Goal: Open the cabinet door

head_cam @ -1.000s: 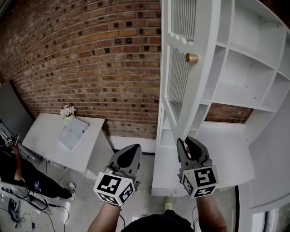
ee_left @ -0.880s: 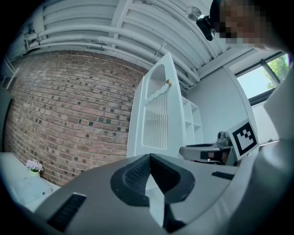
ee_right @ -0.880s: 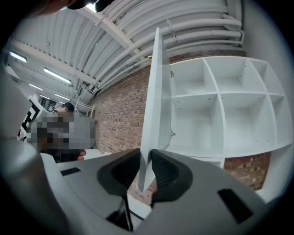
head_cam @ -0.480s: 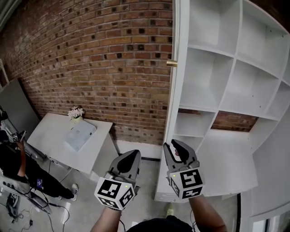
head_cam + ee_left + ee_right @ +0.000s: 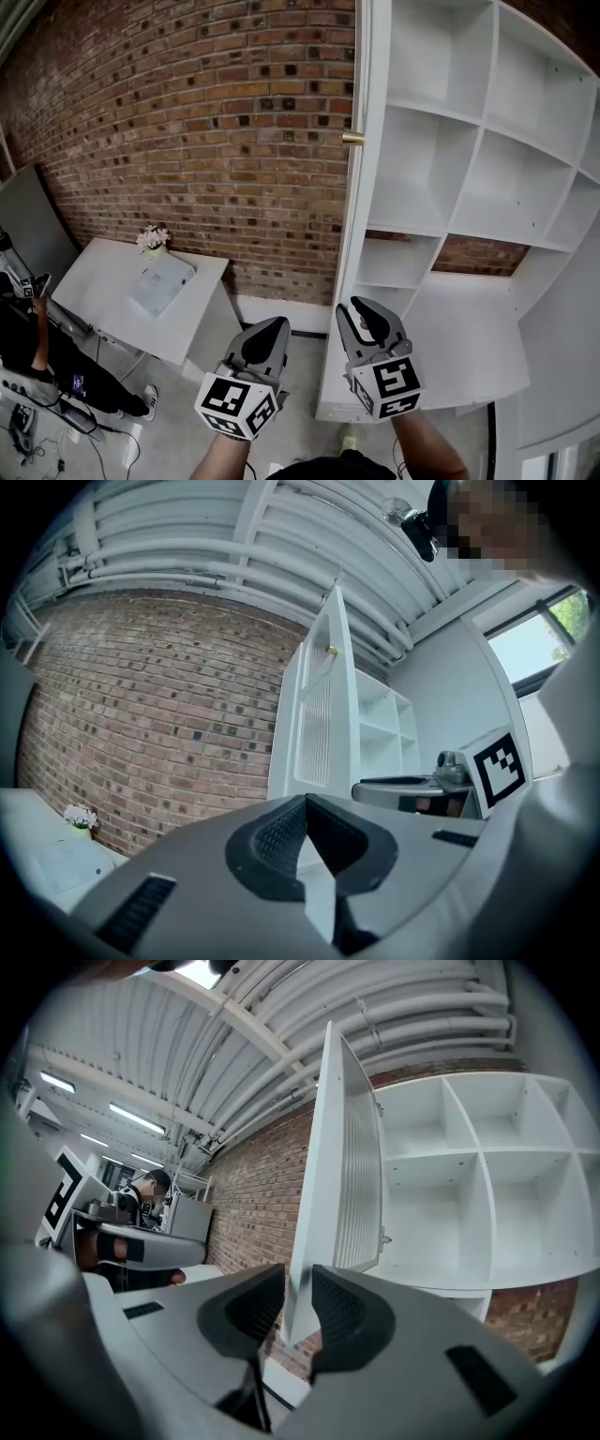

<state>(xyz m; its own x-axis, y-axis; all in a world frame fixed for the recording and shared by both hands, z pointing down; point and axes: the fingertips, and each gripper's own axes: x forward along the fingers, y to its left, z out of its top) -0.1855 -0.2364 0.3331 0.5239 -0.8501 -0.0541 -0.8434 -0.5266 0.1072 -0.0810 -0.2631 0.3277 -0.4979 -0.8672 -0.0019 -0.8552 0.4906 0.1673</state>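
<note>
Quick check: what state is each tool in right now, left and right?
Left tool: closed, empty.
Right tool: slightly open, jaws have just been opening; the cabinet door corner shows between them, not gripped.

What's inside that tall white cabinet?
The tall white cabinet shows only bare white shelves, with red brick wall through one backless gap. The right gripper hides its bottom corner.

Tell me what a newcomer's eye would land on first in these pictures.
The tall white cabinet door stands wide open at the centre, its brass knob facing the red brick wall. To its right, the white cabinet shows rows of bare compartments.
</note>
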